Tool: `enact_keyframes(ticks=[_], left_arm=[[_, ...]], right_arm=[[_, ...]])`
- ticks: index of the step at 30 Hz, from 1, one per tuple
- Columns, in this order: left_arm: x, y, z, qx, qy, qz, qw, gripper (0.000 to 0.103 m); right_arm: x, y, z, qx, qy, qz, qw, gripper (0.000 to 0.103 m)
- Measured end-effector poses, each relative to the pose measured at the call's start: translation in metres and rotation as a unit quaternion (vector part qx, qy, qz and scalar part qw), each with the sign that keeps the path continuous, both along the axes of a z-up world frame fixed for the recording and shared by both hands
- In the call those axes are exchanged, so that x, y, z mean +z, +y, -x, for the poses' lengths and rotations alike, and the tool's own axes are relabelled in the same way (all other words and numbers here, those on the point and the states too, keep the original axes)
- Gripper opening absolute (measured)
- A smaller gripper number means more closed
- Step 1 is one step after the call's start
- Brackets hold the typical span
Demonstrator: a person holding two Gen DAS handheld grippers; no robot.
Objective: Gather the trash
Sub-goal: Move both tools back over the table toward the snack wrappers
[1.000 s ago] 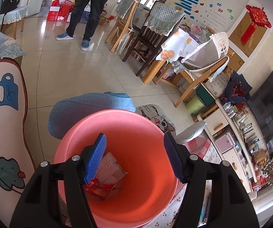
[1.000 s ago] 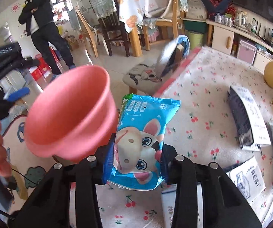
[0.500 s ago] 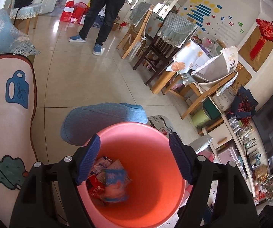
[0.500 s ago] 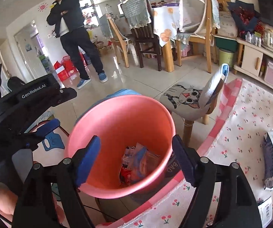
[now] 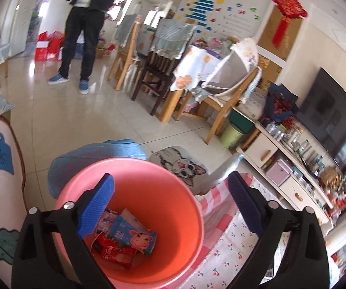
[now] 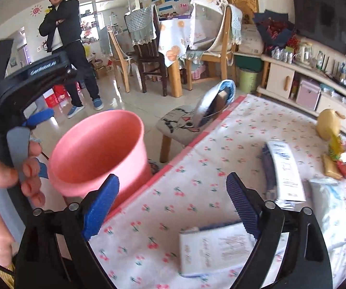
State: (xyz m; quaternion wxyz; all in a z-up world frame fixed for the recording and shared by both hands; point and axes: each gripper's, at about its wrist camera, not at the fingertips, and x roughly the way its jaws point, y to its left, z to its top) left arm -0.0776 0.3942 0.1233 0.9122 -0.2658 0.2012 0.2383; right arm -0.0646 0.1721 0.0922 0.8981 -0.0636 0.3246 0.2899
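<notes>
A pink bucket (image 5: 134,219) stands beside the table and holds several wrappers, with a blue cartoon-animal packet (image 5: 134,236) on top. My left gripper (image 5: 170,183) hovers above the bucket, its jaws opening with nothing between the pads. Over the cherry-print tablecloth (image 6: 197,168) my right gripper (image 6: 173,183) is also opening and holds nothing. The bucket (image 6: 96,154) lies to its left. In front of the right gripper lie a white packet (image 6: 218,248) and a dark packet with a white label (image 6: 283,171). More wrappers (image 6: 336,166) and a white-blue bag (image 6: 327,192) lie at the far right.
A hand (image 6: 2,187) holds the left tool at the right view's left edge. A cat-print stool (image 5: 182,166) and a blue cushion (image 5: 96,154) sit behind the bucket. A person (image 5: 86,31) stands on the tiled floor near dining chairs (image 5: 153,67). A cabinet (image 6: 317,89) lines the right wall.
My right gripper let go of the blue packet, which now lies in the bucket, and swung back over the table. Both grippers opened wider; the left one rose a little.
</notes>
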Motion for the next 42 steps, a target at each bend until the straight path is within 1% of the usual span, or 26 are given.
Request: enact_keyframes(ticks=[3, 5, 9, 11, 13, 16, 19, 21, 23, 25, 30, 33, 36, 37, 38, 40, 41, 42], left_arm=[[0.005, -0.022, -0.005, -0.028, -0.008, -0.028, 0.9992, 0.099], [0.008, -0.038, -0.008, -0.044, -0.009, -0.054, 0.9975, 0.099], [0.01, -0.069, -0.013, -0.076, -0.012, -0.089, 0.9931, 0.099], [0.01, -0.082, -0.015, -0.093, -0.013, -0.099, 0.9907, 0.099], [0.009, -0.092, -0.017, -0.11, -0.021, -0.096, 0.989, 0.099], [0.006, -0.107, -0.014, -0.125, -0.04, -0.094, 0.9869, 0.099], [0.004, -0.121, -0.016, -0.14, -0.047, -0.096, 0.9843, 0.099], [0.003, -0.133, -0.02, -0.154, -0.036, -0.1, 0.9823, 0.099], [0.0, -0.147, -0.025, -0.173, -0.021, -0.111, 0.9784, 0.099], [-0.001, -0.164, -0.028, -0.195, -0.01, -0.126, 0.9726, 0.099], [-0.01, -0.213, -0.039, -0.262, 0.015, -0.158, 0.952, 0.099], [-0.015, -0.243, -0.05, -0.301, 0.031, -0.157, 0.9401, 0.099], [-0.021, -0.276, -0.065, -0.33, 0.041, -0.167, 0.9281, 0.099], [-0.023, -0.288, -0.071, -0.342, 0.045, -0.172, 0.9227, 0.099], [-0.025, -0.304, -0.081, -0.355, 0.052, -0.181, 0.9155, 0.099], [-0.029, -0.329, -0.098, -0.375, 0.061, -0.191, 0.9051, 0.099], [-0.032, -0.342, -0.11, -0.39, 0.065, -0.189, 0.8989, 0.099], [-0.034, -0.352, -0.121, -0.399, 0.069, -0.185, 0.8952, 0.099]], right_arm=[[0.003, -0.025, 0.008, -0.015, -0.027, 0.004, 0.999, 0.091], [0.006, -0.041, 0.014, -0.025, -0.047, 0.01, 0.999, 0.092], [0.012, -0.073, 0.028, -0.039, -0.105, 0.015, 0.994, 0.095], [0.014, -0.091, 0.037, -0.05, -0.135, 0.015, 0.989, 0.096], [0.016, -0.109, 0.041, -0.065, -0.154, 0.015, 0.986, 0.097], [0.018, -0.137, 0.043, -0.089, -0.163, 0.001, 0.983, 0.098], [0.017, -0.167, 0.042, -0.114, -0.162, -0.015, 0.98, 0.098], [0.014, -0.187, 0.041, -0.133, -0.163, -0.018, 0.977, 0.098], [0.01, -0.209, 0.037, -0.155, -0.159, -0.02, 0.975, 0.098], [0.006, -0.233, 0.032, -0.181, -0.151, -0.026, 0.971, 0.098], [-0.001, -0.286, 0.01, -0.24, -0.12, -0.051, 0.962, 0.098], [-0.004, -0.313, -0.002, -0.27, -0.098, -0.068, 0.956, 0.098], [-0.005, -0.332, -0.015, -0.286, -0.075, -0.083, 0.952, 0.098], [-0.005, -0.336, -0.02, -0.289, -0.072, -0.082, 0.951, 0.098], [-0.006, -0.341, -0.023, -0.292, -0.069, -0.078, 0.951, 0.098], [-0.008, -0.345, -0.032, -0.298, -0.057, -0.065, 0.951, 0.098], [-0.01, -0.347, -0.036, -0.299, -0.051, -0.063, 0.951, 0.098], [-0.011, -0.348, -0.039, -0.299, -0.045, -0.063, 0.951, 0.098]])
